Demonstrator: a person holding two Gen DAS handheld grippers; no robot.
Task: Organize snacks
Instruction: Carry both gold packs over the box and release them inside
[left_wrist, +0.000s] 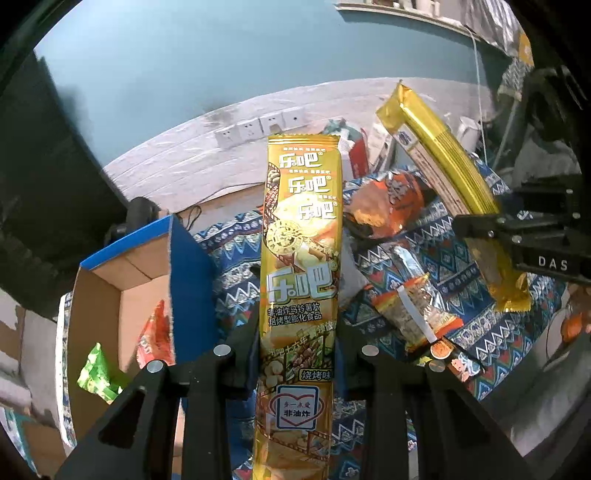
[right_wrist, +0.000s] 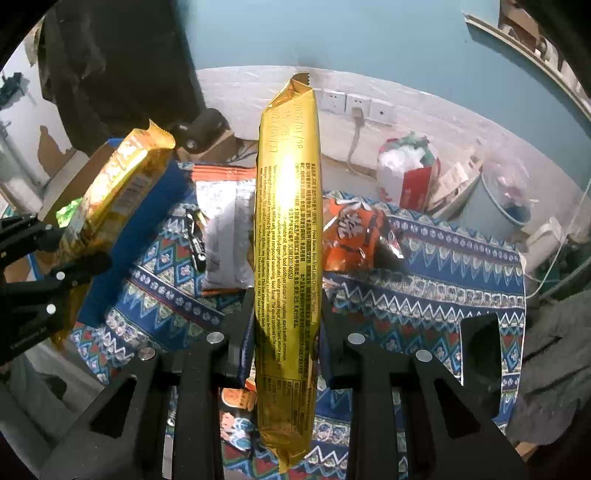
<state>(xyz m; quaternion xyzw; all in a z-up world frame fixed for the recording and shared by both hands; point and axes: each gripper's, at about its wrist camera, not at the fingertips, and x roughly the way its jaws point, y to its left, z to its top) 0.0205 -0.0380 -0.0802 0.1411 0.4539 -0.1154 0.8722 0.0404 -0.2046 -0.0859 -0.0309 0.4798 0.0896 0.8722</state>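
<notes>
We see the box (left_wrist: 110, 295) open on top, with free floor behind two packets (left_wrist: 122, 354) lying in it. Its blue flap (left_wrist: 188, 280) stands between it and the cloth (right_wrist: 443, 280), where an orange bag (right_wrist: 354, 240) and silver bag (right_wrist: 225, 236) crowd the middle.

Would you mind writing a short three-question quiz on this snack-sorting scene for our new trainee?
1. True or false: each gripper is shut on a long gold snack pack.
2. Which already lies in the cardboard box? A) a green packet B) a bottle C) a spoon
3. Fill in: the orange packet rests on the patterned ____.

Key:
1. True: the left gripper holds the left gold pack showing its printed front, and the right gripper holds the right gold pack showing its back.
2. A, the green packet.
3. Cloth.
</notes>
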